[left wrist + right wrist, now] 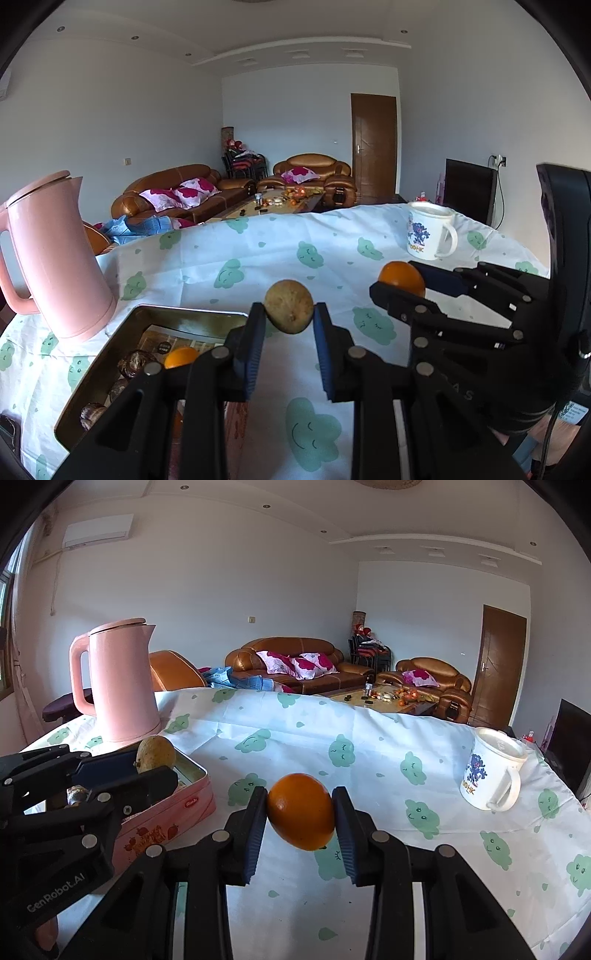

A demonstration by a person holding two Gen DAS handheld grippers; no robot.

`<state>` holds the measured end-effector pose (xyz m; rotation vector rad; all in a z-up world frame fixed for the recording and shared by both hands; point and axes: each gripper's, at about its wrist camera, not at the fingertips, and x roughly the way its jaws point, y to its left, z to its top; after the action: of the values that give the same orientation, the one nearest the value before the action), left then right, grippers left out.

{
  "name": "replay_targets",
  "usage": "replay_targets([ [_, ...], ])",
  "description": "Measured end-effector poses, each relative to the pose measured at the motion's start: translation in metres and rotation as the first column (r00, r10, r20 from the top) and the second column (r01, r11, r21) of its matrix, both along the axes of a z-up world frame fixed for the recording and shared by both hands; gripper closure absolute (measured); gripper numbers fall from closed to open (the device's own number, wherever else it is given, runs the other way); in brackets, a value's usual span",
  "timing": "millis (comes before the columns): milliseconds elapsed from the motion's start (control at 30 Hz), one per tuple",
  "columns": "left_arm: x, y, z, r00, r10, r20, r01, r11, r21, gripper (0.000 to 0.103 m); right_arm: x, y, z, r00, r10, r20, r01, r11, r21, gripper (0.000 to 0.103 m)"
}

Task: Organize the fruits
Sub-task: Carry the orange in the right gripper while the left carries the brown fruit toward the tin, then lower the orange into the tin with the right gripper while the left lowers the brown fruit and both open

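My left gripper (289, 318) is shut on a yellow-brown mango (289, 311) and holds it above the table, just right of an open pink tin box (122, 332). The box holds an orange (181, 356) and several dark round fruits (136, 364). My right gripper (300, 812) is shut on an orange (301, 811) held above the cloth. In the left wrist view the right gripper (400, 278) shows at right with its orange (402, 277). In the right wrist view the left gripper (155, 762) with the mango (156, 755) hangs over the pink box (173, 812).
A pink kettle (55, 254) stands at the table's left, behind the box. A white mug (428, 230) with a blue print stands at the far right. The table wears a white cloth (258, 251) with green cloud faces. Sofas and a low table lie beyond.
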<state>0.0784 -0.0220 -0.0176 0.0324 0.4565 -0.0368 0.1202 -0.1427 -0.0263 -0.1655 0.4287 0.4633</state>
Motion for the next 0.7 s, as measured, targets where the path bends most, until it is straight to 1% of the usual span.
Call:
replay_targets([
  [700, -0.016, 0.033, 0.008, 0.997, 0.069, 0.016, -0.069, 0.998, -0.008, 0.075, -0.010, 0.039, 0.019, 0.995, 0.099, 0.027, -0.099, 0.995, -0.016, 0.065],
])
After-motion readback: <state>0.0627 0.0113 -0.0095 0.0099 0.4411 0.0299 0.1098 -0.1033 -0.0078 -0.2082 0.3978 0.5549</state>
